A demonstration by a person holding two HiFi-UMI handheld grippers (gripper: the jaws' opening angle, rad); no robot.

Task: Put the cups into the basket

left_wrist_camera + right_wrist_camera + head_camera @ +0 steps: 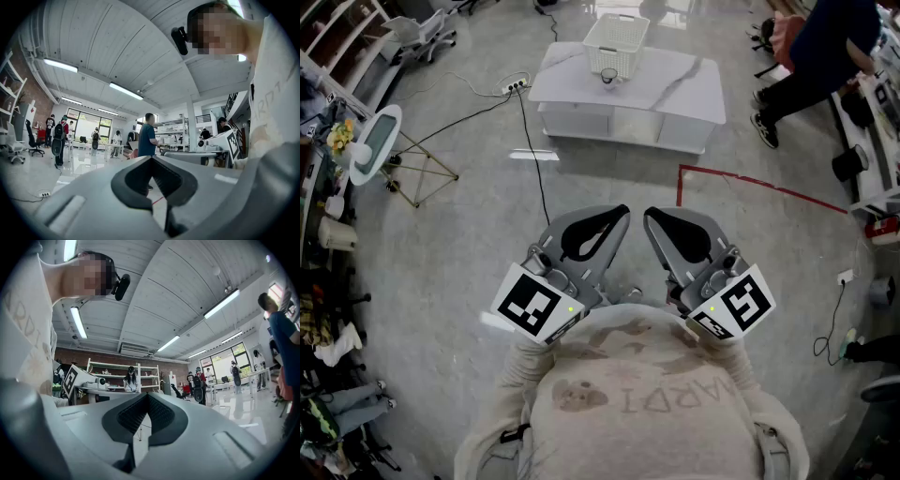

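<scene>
A white slatted basket (616, 37) stands at the back of a low white table (675, 89) far ahead. One small cup (608, 76) sits on the table just in front of the basket. I hold both grippers close to my chest, well short of the table. My left gripper (624, 211) (151, 157) and right gripper (648, 215) (148, 394) are shut, pads together, with nothing between them. Their tips lean towards each other. Both gripper views look up across the room and show neither cup nor basket.
A power strip with a black cable (517, 86) lies left of the table. A red tape line (750, 181) marks the floor at the right. A person (811, 66) sits at the upper right. A wire rack (412, 169) and cluttered shelves (323, 187) line the left.
</scene>
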